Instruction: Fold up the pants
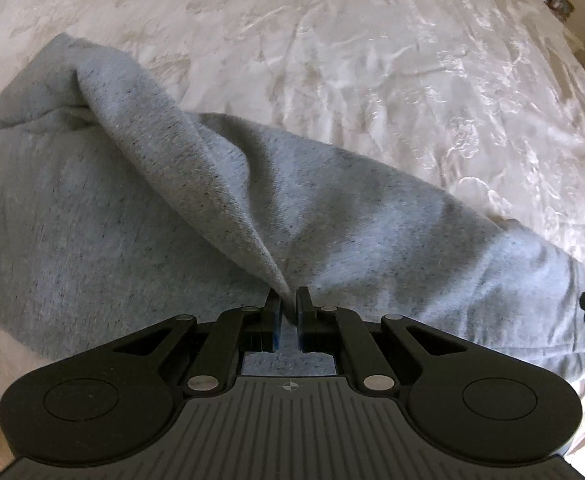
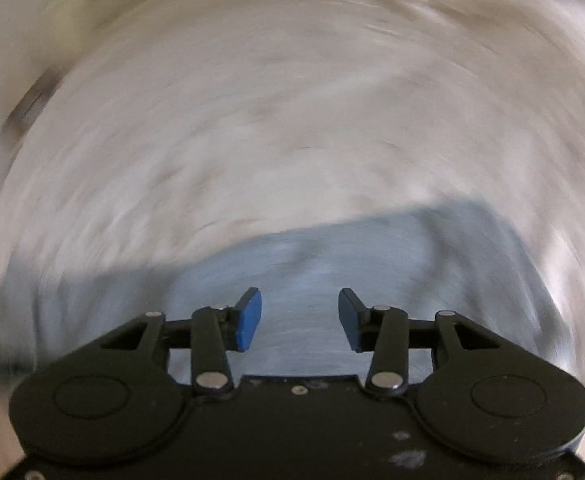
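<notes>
Grey marled sweat-fabric, thick and soft: that is what I am handling, and the pants [image 1: 140, 200] lie bunched on the bed [image 1: 372, 60], sprawled across its pale satin-like cover. My left tongs [image 1: 288, 312] are clamped tight on a pinched ridge of the cloth, which rises from the pants' near edge in a long fold. The right tongs [image 2: 299, 318] stand parted with nothing between the blue pads [image 2: 248, 320], hanging just above a flat stretch of the pants; that view is badly smeared, so I cannot tell which part lies beneath.

I judge the fabric limp and fairly light. It will drape and sag from any single hold and may slide on the slick cover. I would take it at a hem or the waistband edge, both layers together, well apart from the left tongs' hold.
</notes>
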Demonstrator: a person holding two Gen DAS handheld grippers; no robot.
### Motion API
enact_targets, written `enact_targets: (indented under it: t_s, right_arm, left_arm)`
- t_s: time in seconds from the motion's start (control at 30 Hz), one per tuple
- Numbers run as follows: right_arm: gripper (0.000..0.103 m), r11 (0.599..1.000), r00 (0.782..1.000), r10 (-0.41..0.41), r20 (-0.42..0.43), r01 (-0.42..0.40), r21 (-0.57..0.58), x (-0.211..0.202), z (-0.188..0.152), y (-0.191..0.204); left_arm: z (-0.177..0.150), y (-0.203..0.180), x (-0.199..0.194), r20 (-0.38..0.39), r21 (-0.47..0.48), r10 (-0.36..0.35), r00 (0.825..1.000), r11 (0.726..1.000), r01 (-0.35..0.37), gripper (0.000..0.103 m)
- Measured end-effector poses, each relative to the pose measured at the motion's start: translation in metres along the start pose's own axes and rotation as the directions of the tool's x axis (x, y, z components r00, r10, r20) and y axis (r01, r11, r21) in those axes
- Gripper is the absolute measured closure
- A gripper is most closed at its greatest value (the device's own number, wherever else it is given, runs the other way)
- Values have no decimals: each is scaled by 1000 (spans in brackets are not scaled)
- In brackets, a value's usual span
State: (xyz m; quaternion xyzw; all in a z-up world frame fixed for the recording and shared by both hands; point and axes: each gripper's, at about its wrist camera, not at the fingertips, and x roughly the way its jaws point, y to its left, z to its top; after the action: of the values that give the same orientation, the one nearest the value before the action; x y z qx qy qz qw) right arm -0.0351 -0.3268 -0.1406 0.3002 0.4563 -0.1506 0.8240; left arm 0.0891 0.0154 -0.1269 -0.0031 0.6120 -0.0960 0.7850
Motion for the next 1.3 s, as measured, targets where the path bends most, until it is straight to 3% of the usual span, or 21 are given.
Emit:
enact_targets:
  t_s: [0.07,0.17,0.3,0.5,0.57,0.6,0.63,0.7,0.8,0.9,1.0,1.1,1.2,1.3]
  right_arm:
    - [58,977,999,-45,-9,46,206,2,-3,-35]
    - [56,926,991,-134,-25,134,352,5,-11,-70]
    - [56,890,981,-187,-46,189,415,6,-20,-93]
    - [54,842,986,-161,-33,155,518,10,-26,-118]
    - [60,828,989,-147,-23,136,544,15,-23,-122]
    - [79,825,990,-142,-20,130,550,17,-21,-124]
    - [95,827,989,-143,-22,132,547,19,-18,-124]
    - [96,846,989,-144,-16,132,516,19,-10,-121]
    - [96,913,989,-137,64,101,395,-2,9,-102]
    - [97,963,978,-106,179,56,263,-43,24,-77]
    - [97,977,961,-109,255,57,203,-82,26,-71]
    - [97,970,964,-143,222,92,225,-85,11,-86]
    - [97,953,975,-195,110,162,255,-52,-6,-104]
    - [97,941,970,-242,-24,241,237,-14,-21,-118]
  left_arm:
    - [-3,-4,0,7,22,1,1000,1000,-1,96]
    - [-7,-7,-2,11,53,7,1000,999,-8,96]
    - [-6,-12,0,6,83,21,1000,996,-21,96]
    - [-4,-16,2,-4,104,36,999,994,-36,96]
    - [-3,-17,2,-1,103,36,999,994,-36,96]
    - [-3,-17,2,3,103,37,999,994,-37,98]
    - [-3,-18,1,11,106,39,999,994,-40,99]
    - [0,-19,-4,42,115,41,998,992,-45,100]
    - [1,-23,-29,139,134,23,990,990,-42,100]
    - [-7,-30,-67,255,191,22,967,979,-73,100]
    - [-25,-29,-93,314,237,1,949,968,-80,100]
    - [-48,-27,-78,236,267,5,972,961,-70,100]
    - [-67,-25,-33,118,269,55,991,959,-85,100]
    - [-80,-26,8,20,266,112,993,957,-114,99]
